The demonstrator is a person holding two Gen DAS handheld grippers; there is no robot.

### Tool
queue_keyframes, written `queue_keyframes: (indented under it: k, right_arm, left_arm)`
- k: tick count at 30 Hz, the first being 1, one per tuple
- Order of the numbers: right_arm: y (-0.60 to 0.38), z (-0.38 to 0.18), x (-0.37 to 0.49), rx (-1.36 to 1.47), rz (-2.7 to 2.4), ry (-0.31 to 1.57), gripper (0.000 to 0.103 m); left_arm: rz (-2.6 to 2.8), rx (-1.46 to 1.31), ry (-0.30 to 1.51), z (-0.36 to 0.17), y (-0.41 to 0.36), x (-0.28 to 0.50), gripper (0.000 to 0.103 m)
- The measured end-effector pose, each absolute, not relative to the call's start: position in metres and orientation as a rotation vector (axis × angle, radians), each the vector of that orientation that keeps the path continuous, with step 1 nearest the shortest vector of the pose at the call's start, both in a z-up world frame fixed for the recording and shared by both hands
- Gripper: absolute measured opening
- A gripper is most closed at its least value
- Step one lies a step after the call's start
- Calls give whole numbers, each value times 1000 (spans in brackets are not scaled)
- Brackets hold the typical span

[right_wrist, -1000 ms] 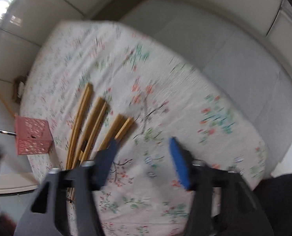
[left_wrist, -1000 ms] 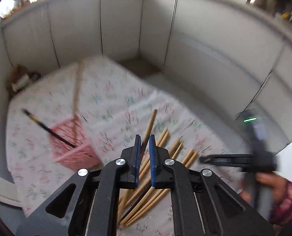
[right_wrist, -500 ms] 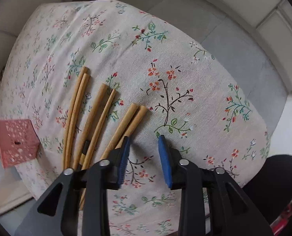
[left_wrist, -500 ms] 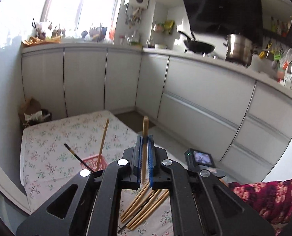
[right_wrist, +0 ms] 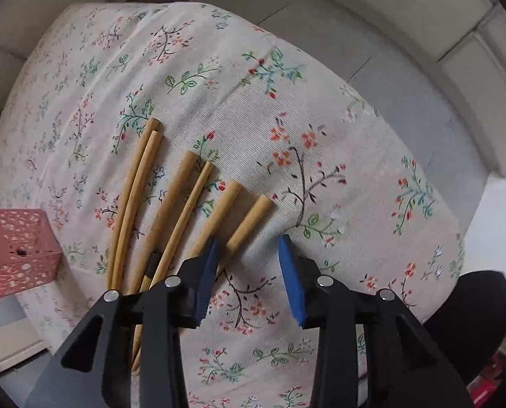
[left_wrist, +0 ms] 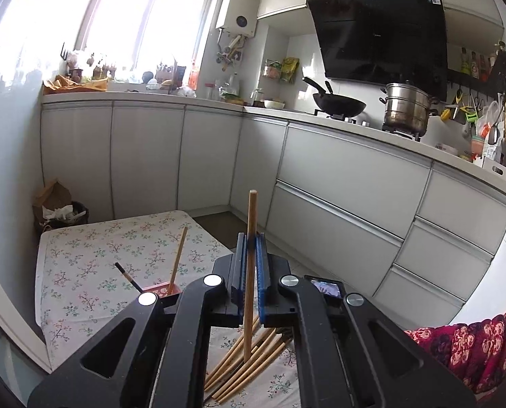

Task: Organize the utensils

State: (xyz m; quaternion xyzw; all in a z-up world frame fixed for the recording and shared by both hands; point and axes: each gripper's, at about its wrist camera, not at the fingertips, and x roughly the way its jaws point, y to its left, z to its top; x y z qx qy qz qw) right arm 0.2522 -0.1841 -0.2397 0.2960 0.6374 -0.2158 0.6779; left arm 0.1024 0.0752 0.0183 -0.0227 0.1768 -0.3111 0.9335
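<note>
Floral cotton covers the table (right_wrist: 321,108), and it is the biggest thing in both views. On it stands a pink perforated basket (right_wrist: 18,248), which already holds one wooden chopstick (left_wrist: 178,255) and one dark one (left_wrist: 127,276), both leaning. Near the basket lies a loose fan of wooden chopsticks (right_wrist: 171,210), six thick ends showing, with a dark piece half hidden among them.

The left gripper (left_wrist: 251,268) is clenched on a single wooden chopstick (left_wrist: 251,224), held almost upright above the fan, gripped near its middle. The right gripper (right_wrist: 247,265) hangs above the cloth with its jaws apart and nothing between them; the end of the rightmost stick lies just beside its left pad.

I judge these sticks to be light, stiff and smooth, so they can swivel or slip; a grip near the middle should balance them.

Only the left view shows the basket's contents and the held stick. Only the right view shows the fan from above.
</note>
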Motion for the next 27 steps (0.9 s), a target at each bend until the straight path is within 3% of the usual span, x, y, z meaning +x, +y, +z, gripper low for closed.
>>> queue_keyframes:
  k: [3,5,8,13,27]
  right_arm:
    - [-166,-238,259,538,-490,1425,41]
    - [-159,-237,256,470,-440,1403,23]
    - [-174,-238,244,550,-342,1362,8]
    - [-189,-214,218,638,-173,1099,8]
    - [-158,-92,120,288,-18,529,8]
  left_arm:
    - [-633,-58,358,19,79,103,4]
    - [-636,-61,357,20,80,103,4]
    - [-633,-58,358,19,81,102,5]
    - [-613,-66,375,17,81,104,4]
    - [-581,-144,403,22,74,108,4]
